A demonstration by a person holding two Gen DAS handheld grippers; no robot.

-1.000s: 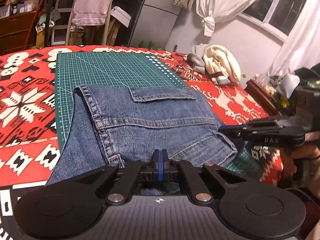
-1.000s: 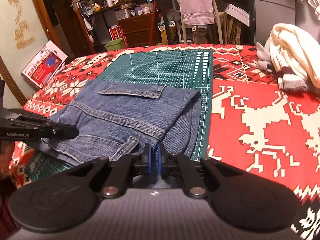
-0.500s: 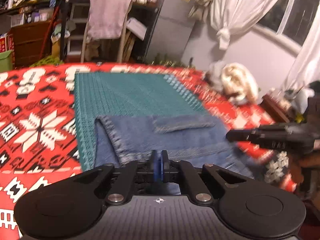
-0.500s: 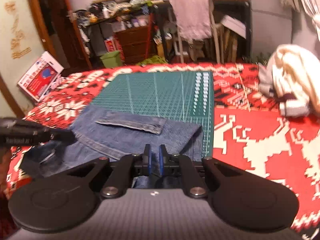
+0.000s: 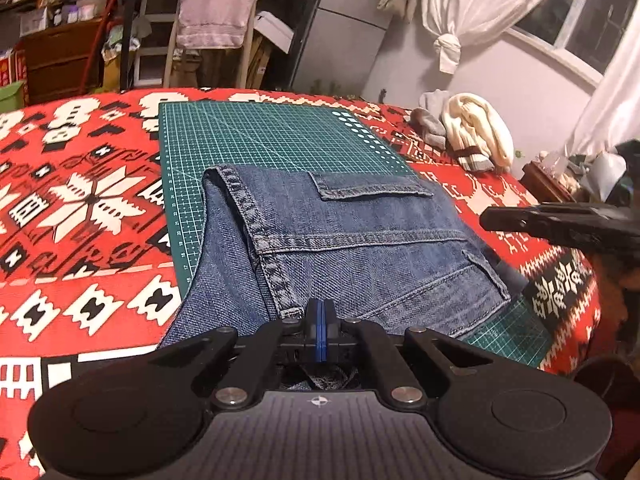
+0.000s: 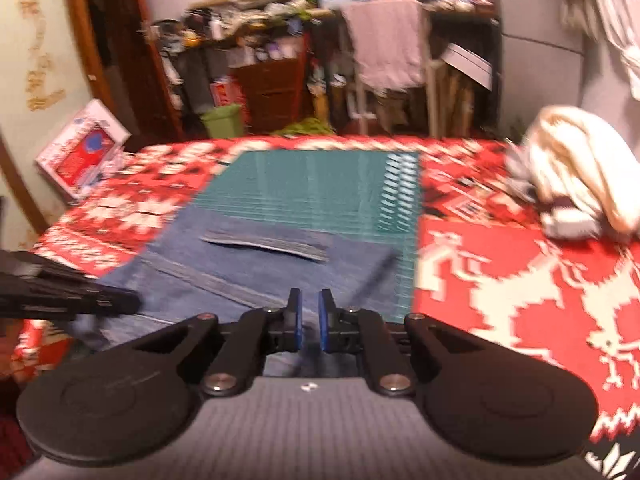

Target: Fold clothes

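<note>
Folded blue jeans [image 5: 360, 240] lie on a green cutting mat [image 5: 260, 136], back pocket up, their near edge hanging toward me. My left gripper [image 5: 320, 320] is shut at that near edge, and denim shows under its pads. In the right wrist view, which is motion-blurred, the jeans [image 6: 260, 268] sit ahead of my right gripper [image 6: 308, 304]. Its blue pads stand apart with a small gap and grip nothing. The left gripper [image 6: 80, 304] shows at the left with denim drooping below its tip. The right gripper [image 5: 520, 220] hovers off the jeans' right side.
A red patterned blanket [image 5: 80, 200] covers the bed under the mat. A cream sweater pile [image 5: 476, 132] lies at the far right. A chair with a pink towel [image 5: 218, 8] stands behind the bed, and a red-and-white box [image 6: 80, 156] leans at the left.
The right gripper's pads have spread from nearly shut on the denim to a clear gap, and its view has risen. The left gripper stayed shut at the jeans' edge.
</note>
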